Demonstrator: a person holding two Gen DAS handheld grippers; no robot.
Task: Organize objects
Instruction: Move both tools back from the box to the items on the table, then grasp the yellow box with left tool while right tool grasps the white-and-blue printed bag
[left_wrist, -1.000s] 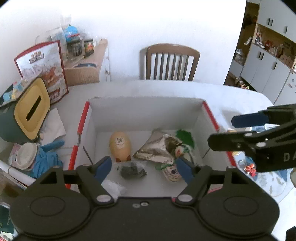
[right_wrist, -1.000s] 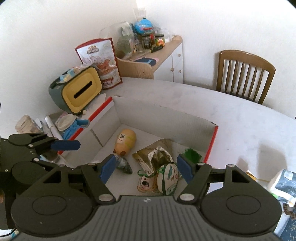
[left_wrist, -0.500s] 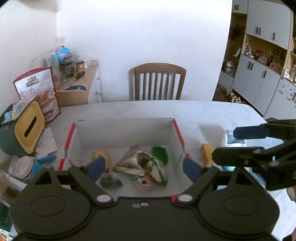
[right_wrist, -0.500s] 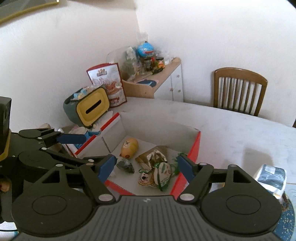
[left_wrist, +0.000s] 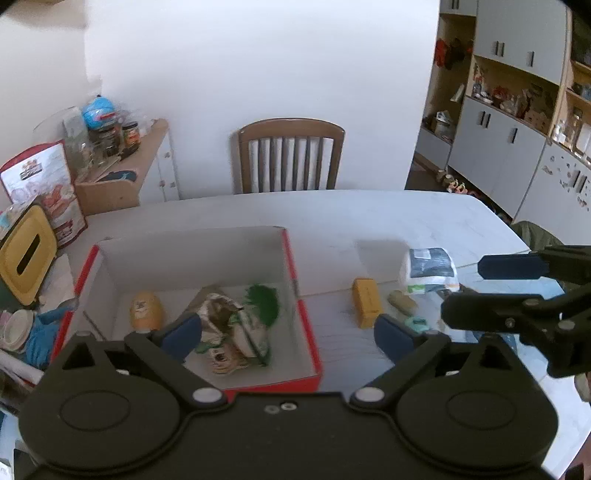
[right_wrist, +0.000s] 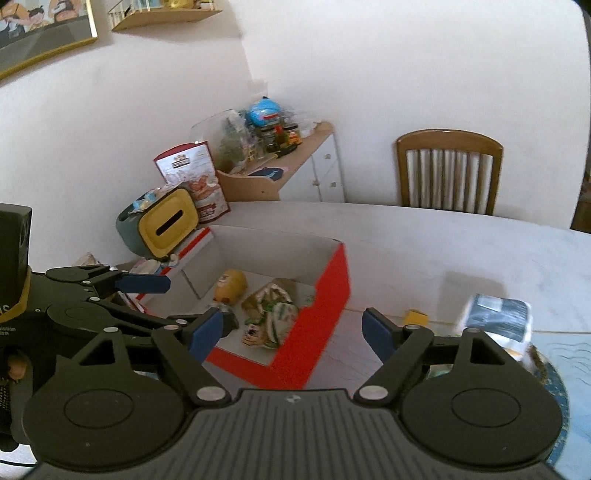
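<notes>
**Both grippers back from the box, fingers spreading, nothing held**

Surface (left_wrist: 369, 218): white, long, wooden chair (left_wrist: 290, 158) at its far edge. More of it shows in both views than a second ago; the cameras sat close over the box then and now stand farther back and a little higher.

Box (left_wrist: 301, 310): red outside, white inside, open top, left part of the surface. It filled the left wrist view a second ago; now it sits left of centre there and smaller. Contents as before: yellow egg-shaped toy (left_wrist: 146, 310) at the left, crumpled foil packet (left_wrist: 218, 314) in the middle, green tuft (left_wrist: 263, 299) behind it, round printed pouch (left_wrist: 225, 360) nearest the camera.

Left gripper (left_wrist: 288, 334): fingers wide apart and opening further, nothing between them; wider than a second ago. It hangs above the near right corner of the box.

Right gripper (right_wrist: 293, 332): fingers apart and opening further, empty. It is over the box's red near wall.

Newly in view right of the box, loose on the surface: a white and dark packet (left_wrist: 430, 269), a yellow block (left_wrist: 365, 302) just left of it, a small tan piece (left_wrist: 402, 302) and a small teal piece (left_wrist: 417, 325) beside the block. None touches the box.

Left of the box, unchanged: yellow-lidded tissue holder (left_wrist: 26, 254), red snack bag (left_wrist: 40, 188) behind it.
</notes>
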